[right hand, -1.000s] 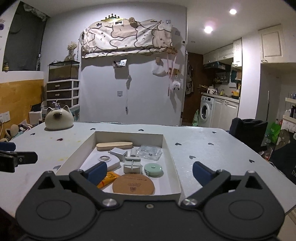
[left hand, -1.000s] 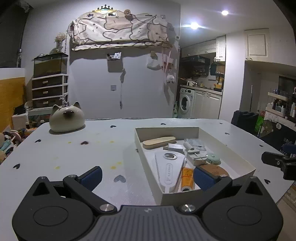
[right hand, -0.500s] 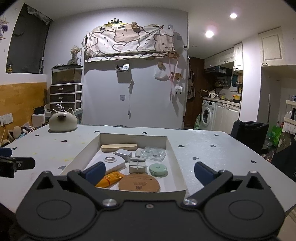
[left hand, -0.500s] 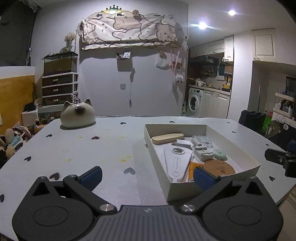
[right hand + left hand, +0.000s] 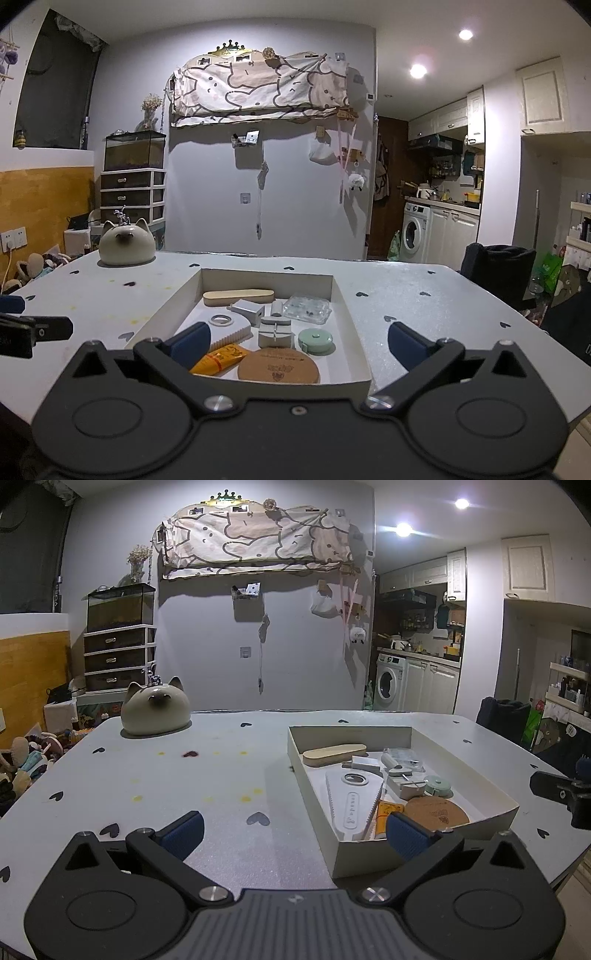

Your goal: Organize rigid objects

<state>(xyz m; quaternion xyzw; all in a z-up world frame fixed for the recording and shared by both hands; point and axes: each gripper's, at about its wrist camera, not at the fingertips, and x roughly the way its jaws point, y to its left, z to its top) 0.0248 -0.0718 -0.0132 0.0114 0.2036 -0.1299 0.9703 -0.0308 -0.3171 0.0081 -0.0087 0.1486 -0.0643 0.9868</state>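
Note:
A shallow white box on the grey table holds several rigid items: a wooden oblong piece, a cork coaster, a green tape measure, an orange tube, a white serrated wedge, a grey plug and a clear packet. My left gripper is open and empty, over the table left of the box. My right gripper is open and empty, at the box's near edge.
A ceramic cat-shaped pot stands at the table's far left. The table has heart marks and yellow stains. A dark chair is at the right. Each gripper shows in the other's view: the right one, the left one.
Both grippers have drawn back and risen slightly from the box, so it looks smaller and farther. Both stay open and empty. Nothing in the box moved.

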